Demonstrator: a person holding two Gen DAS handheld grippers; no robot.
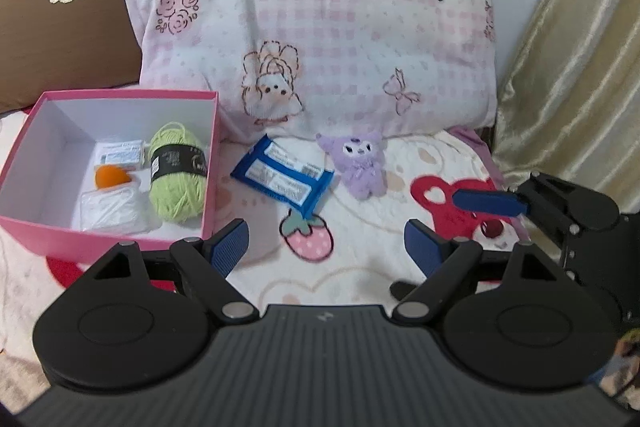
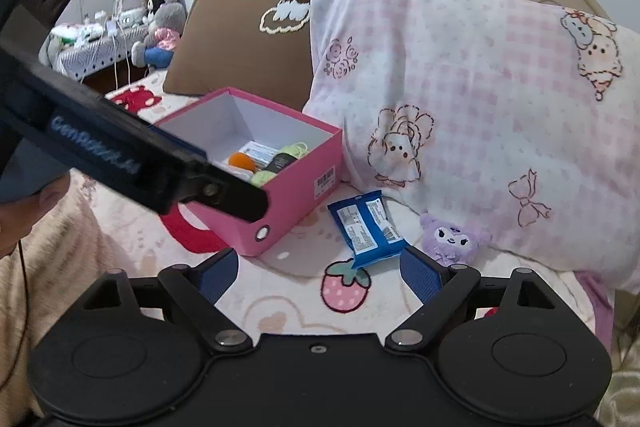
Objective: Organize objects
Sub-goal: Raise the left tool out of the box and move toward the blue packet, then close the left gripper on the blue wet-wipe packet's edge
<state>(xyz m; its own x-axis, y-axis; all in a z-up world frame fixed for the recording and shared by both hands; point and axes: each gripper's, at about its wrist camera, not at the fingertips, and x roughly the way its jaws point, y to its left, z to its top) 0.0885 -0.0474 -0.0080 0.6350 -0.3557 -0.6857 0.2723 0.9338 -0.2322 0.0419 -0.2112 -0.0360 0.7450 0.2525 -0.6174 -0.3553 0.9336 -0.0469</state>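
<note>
Our left tool (image 1: pixel 326 241) is released, its two blue-padded fingers spread wide with nothing between them, hanging over the blanket (image 1: pixel 360 267) of the bed above a strawberry print (image 1: pixel 307 237). Our right tool (image 2: pixel 320 271) is likewise released and empty, its fingers apart over the same strawberry patch. In the left wrist view the right tool reaches in from the right edge, one blue pad over a red patch of the blanket. Just past the left tool lies a blue snack packet (image 1: pixel 282 175), flat on the blanket, and beside it to the right sits a small purple plush toy (image 1: pixel 360 161), upright against the foot of a pink checked pillow (image 1: pixel 320 27). To the left of the packet stands an open pink box (image 1: pixel 100 231), which holds a ball of green yarn (image 1: pixel 176 175), an orange thing (image 1: pixel 110 178), a white labelled packet (image 1: pixel 120 153) and a clear plastic pouch (image 1: pixel 110 207). A brown pillow (image 1: pixel 52 35) leans behind the box.
</note>
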